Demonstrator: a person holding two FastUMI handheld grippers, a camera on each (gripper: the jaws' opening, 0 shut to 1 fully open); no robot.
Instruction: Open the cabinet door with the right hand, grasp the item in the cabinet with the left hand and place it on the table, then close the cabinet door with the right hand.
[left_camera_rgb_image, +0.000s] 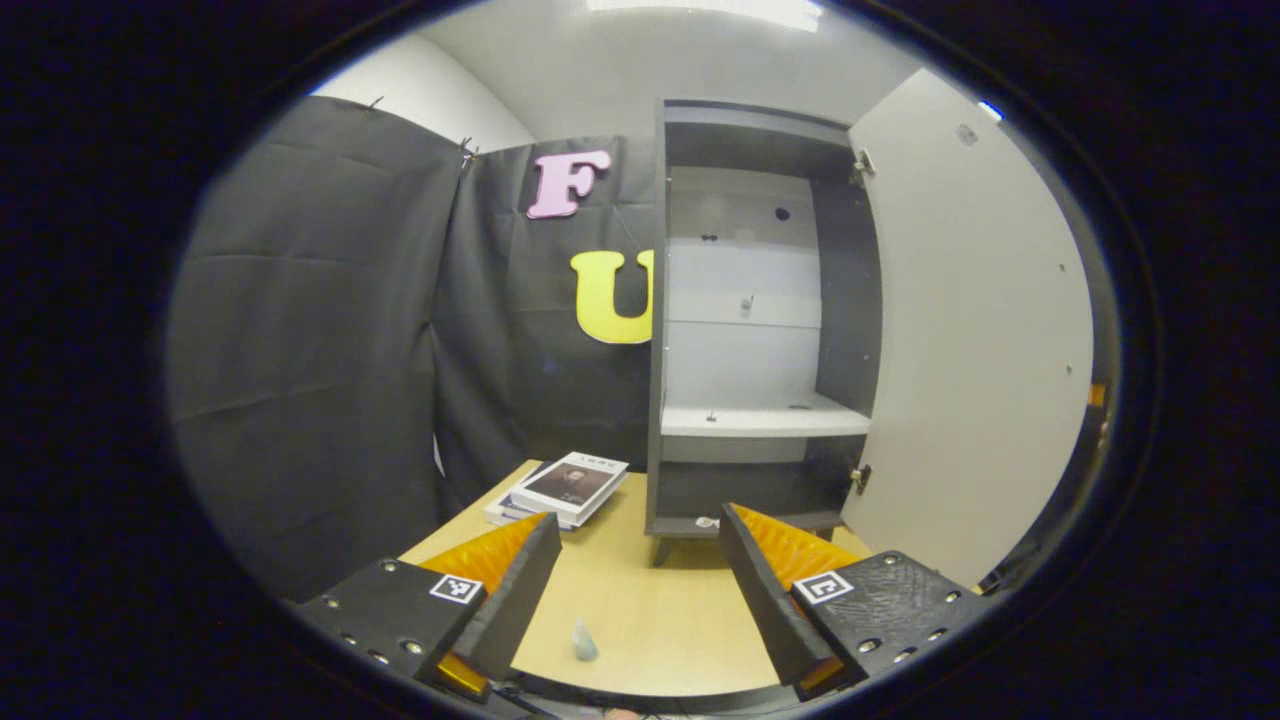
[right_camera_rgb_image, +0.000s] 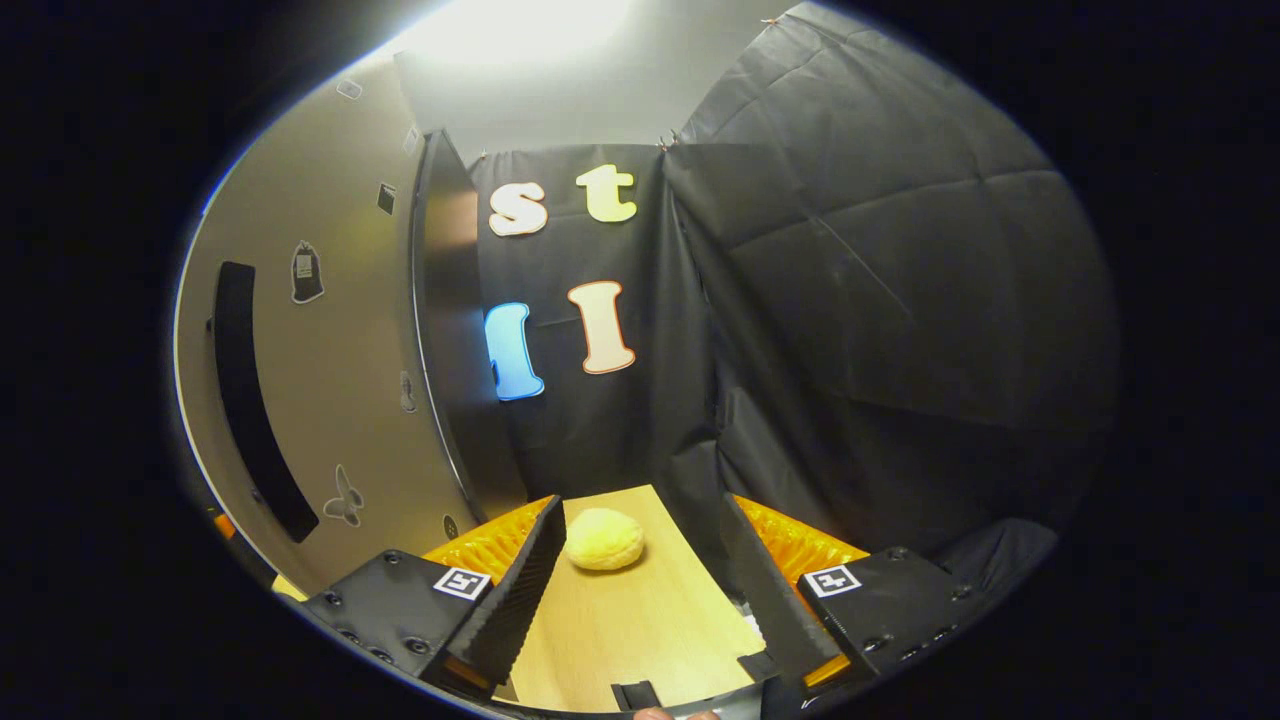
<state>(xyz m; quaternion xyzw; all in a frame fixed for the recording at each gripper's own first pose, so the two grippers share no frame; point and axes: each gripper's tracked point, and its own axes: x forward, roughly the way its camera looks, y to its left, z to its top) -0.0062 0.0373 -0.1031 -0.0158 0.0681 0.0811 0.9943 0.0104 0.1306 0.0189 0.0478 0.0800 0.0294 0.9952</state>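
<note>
The dark cabinet (left_camera_rgb_image: 655, 300) stands on the wooden table (left_camera_rgb_image: 640, 590) with its pale door (left_camera_rgb_image: 975, 330) swung wide to the right. Its white shelf (left_camera_rgb_image: 765, 420) is bare; a small white bit (left_camera_rgb_image: 706, 522) lies on the bottom ledge. A small pale object (left_camera_rgb_image: 585, 640) stands on the table between my left gripper's fingers, untouched. My left gripper (left_camera_rgb_image: 640, 520) is open, facing the cabinet from a short way back. My right gripper (right_camera_rgb_image: 642, 505) is open, holding nothing, to the right of the door's outer face (right_camera_rgb_image: 340, 330) and its black handle (right_camera_rgb_image: 255, 400).
A stack of books (left_camera_rgb_image: 565, 488) lies on the table left of the cabinet. A round yellow object (right_camera_rgb_image: 603, 538) sits on the table just ahead of my right gripper. Black cloth walls close in behind and at the sides.
</note>
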